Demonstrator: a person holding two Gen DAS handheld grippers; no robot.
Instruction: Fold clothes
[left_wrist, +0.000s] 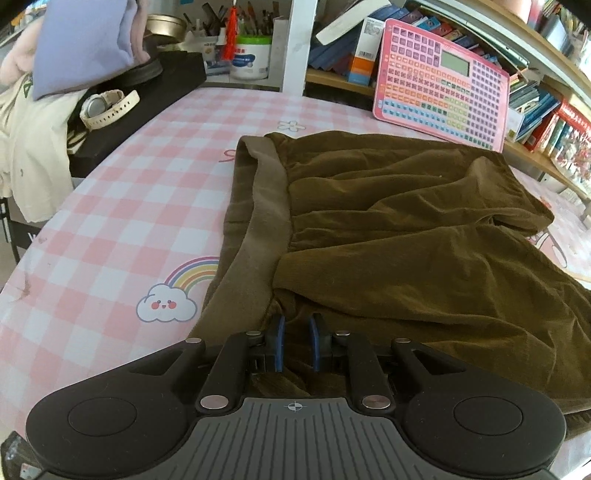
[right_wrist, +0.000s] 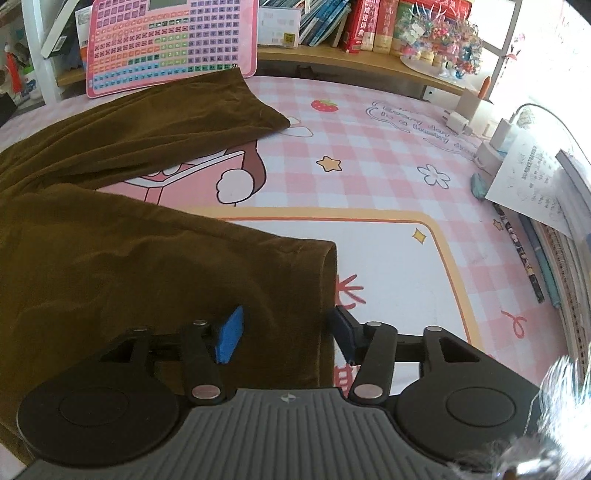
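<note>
Nothing can be read with certainty: the cursive writing (right_wrist: 417, 125) printed on the worktop cloth at upper right, the red book spines (right_wrist: 360, 26) on the shelf and the white tub's label (left_wrist: 248, 59) are all too blurred.

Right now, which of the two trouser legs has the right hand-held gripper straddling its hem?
The nearer leg of the olive-brown trousers: the right hand-held gripper straddles its hem. The farther leg ends beside the pink keyboard board.

Right claw (right_wrist: 284, 334) spread wide, straddling hem of brown trousers (right_wrist: 147, 266); fabric contact unclear
</note>
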